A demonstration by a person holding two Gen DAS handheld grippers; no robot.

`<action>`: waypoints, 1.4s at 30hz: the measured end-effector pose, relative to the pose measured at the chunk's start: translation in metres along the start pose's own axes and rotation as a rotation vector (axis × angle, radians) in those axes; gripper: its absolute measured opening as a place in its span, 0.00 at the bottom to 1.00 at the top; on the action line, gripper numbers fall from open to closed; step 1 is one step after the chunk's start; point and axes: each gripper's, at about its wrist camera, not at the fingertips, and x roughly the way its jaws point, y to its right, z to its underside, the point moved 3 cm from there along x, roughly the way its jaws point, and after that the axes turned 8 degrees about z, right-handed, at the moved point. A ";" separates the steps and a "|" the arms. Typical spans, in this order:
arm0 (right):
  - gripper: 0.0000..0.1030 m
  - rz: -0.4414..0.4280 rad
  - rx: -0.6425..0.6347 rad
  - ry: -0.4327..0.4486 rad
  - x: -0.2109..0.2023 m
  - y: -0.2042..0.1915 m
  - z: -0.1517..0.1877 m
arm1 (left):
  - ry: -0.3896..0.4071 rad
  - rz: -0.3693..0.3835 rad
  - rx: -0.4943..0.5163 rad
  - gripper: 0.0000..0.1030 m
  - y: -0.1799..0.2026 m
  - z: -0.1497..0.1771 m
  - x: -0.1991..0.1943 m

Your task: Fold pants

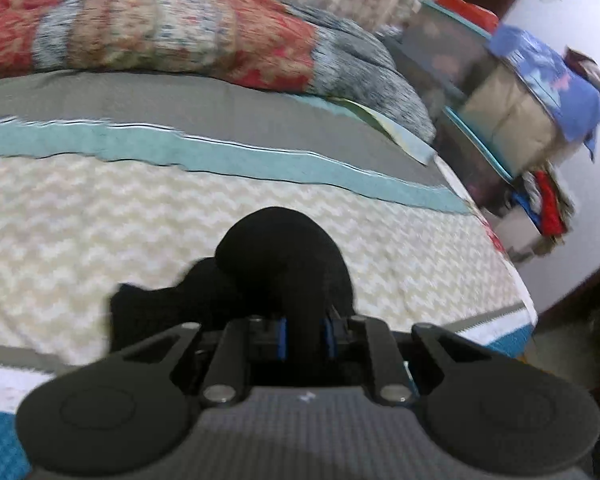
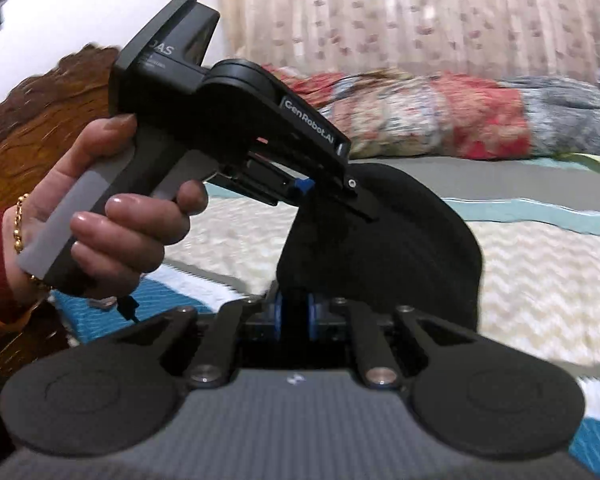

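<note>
The black pants (image 1: pixel 284 256) bulge up in front of my left gripper (image 1: pixel 303 334), whose blue-padded jaws are shut on a fold of the cloth. A loose end of the pants trails down to the left over the cream bedspread (image 1: pixel 100 216). In the right wrist view the same black pants (image 2: pixel 400 240) hang as a rounded fold, with my right gripper (image 2: pixel 296 316) shut on their lower edge. The left gripper (image 2: pixel 332 196), held by a person's hand (image 2: pixel 112 200), pinches the top of that fold from the upper left.
A rolled red and grey quilt (image 1: pixel 172 28) lies across the far side of the bed. Stacked boxes and folded cloth (image 1: pixel 512 92) stand past the bed's right edge. A carved wooden headboard (image 2: pixel 40 108) rises at the left, a flowered curtain (image 2: pixel 420 12) behind.
</note>
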 end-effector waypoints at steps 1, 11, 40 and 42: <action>0.14 -0.013 -0.009 -0.015 0.007 -0.007 -0.002 | 0.008 -0.014 -0.021 0.14 -0.012 0.003 -0.005; 0.40 -0.173 -0.068 -0.277 0.080 -0.045 0.025 | -0.073 -0.216 -0.217 0.51 -0.110 0.060 0.021; 0.87 -0.033 0.469 -0.081 -0.006 0.098 0.034 | -0.010 -0.173 -0.185 1.00 -0.100 0.092 -0.009; 0.87 -0.025 0.514 -0.092 -0.001 0.112 0.035 | -0.023 -0.112 -0.228 1.00 -0.105 0.088 -0.003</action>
